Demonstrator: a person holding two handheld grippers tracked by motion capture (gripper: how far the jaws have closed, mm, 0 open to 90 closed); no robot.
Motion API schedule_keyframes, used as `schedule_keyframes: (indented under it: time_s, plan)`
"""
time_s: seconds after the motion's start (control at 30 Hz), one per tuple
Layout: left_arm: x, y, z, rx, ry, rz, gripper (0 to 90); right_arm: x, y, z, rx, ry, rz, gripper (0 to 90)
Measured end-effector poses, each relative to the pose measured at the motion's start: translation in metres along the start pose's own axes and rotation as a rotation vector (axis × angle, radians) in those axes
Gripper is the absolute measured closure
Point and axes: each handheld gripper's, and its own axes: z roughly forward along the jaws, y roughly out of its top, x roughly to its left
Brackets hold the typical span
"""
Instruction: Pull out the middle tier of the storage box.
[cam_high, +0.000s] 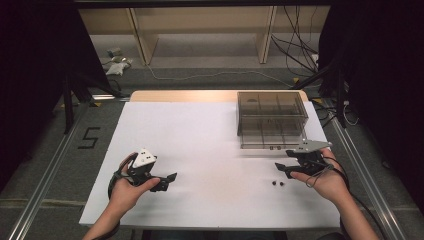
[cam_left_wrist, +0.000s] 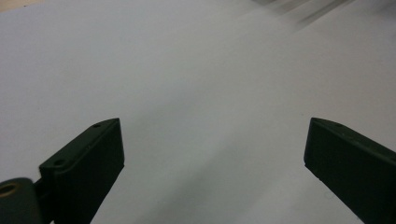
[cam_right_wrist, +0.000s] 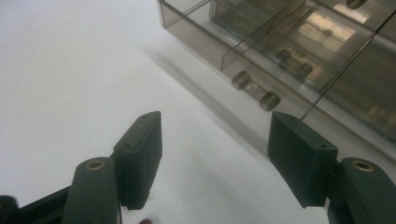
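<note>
Grippers idle over my white table (cam_high: 200, 130), both holding nothing.
Left gripper (cam_high: 167, 181) at 8 o'clock, jaws spread wide; right gripper (cam_high: 281, 168) at 4 o'clock, jaws apart, near two small dark pieces (cam_high: 278, 183); clear divided box (cam_high: 271, 119) at 1 o'clock.

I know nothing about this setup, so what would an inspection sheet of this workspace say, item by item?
Surface: white tabletop sheet on a wooden table, far edge bare wood.
Job's things: smoky transparent plastic compartment box at the far right; two small dark round pieces lie near the right gripper, what they are is too small to tell.
Clutter: nothing seen on the table.
Grippers: left gripper jaws wide apart, empty; right gripper jaws apart, empty, pointed toward the box.
Cables: a black cable trails from each gripper; more black cables hang at the back right.
Surroundings: wooden shelving, grey floor marked with a "5", metal rails along both sides.
</note>
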Motion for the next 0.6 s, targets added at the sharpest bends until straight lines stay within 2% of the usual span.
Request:
schedule_keyframes:
  time_s: [0.1, 0.33, 0.47, 0.6]
  plan:
    - [-0.001, 0.0, 0.0, 0.003, -0.007, 0.006, 5.1, 0.006, -0.006, -0.002, -0.01, 0.017, 0.03, 35.8]
    - [-0.002, 0.0, 0.001, -0.001, -0.019, 0.009, 5.1, 0.02, -0.007, -0.001, 0.018, 0.045, 0.052, 36.0]
    - [-0.002, -0.001, 0.0, -0.004, -0.02, 0.004, 5.1, 0.028, -0.006, 0.002, 0.035, 0.054, 0.036, 35.9]
    - [0.0, -0.001, -0.002, -0.003, -0.02, 0.0, 5.1, 0.033, -0.005, 0.004, 0.03, 0.072, 0.034, 35.9]
